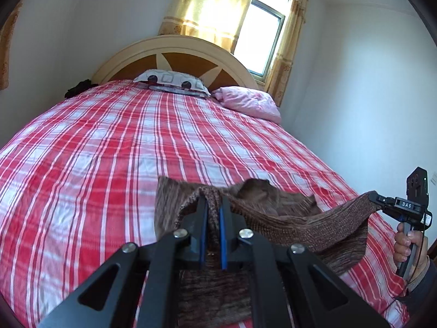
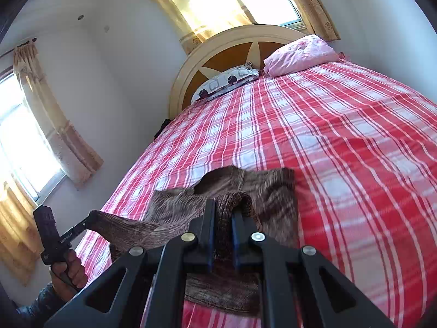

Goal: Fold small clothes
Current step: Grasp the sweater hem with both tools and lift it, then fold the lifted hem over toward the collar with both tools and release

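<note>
Both grippers point(image 1: 212, 201) point(image 2: 224, 205) pinch sweater point(image 1: 286, 216) hem — lifted.

**Brown knit, both ends pinched**

My left tongs point(image 1: 212, 199) are clamped on one edge of the brown knit garment point(image 1: 275, 213), my right tongs point(image 1: 375, 198) grip the far corner. It sags between them over the red plaid bed point(image 1: 109, 142).

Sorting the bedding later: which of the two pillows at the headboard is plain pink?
The pink pillow nearest the window-side wall; the patterned pillow beside it is white with grey squares and dark circles.
</note>
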